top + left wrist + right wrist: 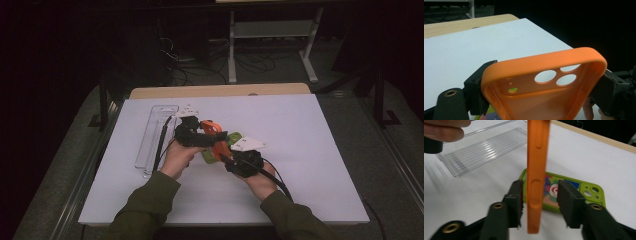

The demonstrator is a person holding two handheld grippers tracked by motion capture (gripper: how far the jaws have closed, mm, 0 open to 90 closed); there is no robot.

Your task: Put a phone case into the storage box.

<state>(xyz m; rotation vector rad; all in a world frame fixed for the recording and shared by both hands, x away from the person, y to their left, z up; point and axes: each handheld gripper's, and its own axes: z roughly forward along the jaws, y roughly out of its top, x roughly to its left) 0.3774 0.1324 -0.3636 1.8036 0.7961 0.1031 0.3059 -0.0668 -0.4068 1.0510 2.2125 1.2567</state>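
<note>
My left tongs [541, 95] are clamped across the width of the orange phone case [544, 82], one pad on each long side, holding it up off the desk [310, 150] with its hollow inside and camera holes facing my camera. My right tongs [541, 202] stand part open around the same case [535, 180], seen edge-on, its side buttons toward me; there is a gap on both sides, the left pad nearly touching and the right one well off, so they press on nothing. I judge this a handover, the left side now carrying the case while the right lets go. In the high view the two sets of tongs meet near the middle of the desk, the left [192, 131] at about ten o'clock from the right [235, 157], with the case [215, 135] between them. Just under it lies a green phone case [584, 192] with a bright printed back, flat on the desk, and at nine o'clock from my left hand sits a clear plastic tray [152, 135], long side running away from me. From twelve round to three o'clock the white desk top is bare right to its edges, so I have open room there to swing or set down the case.
</note>
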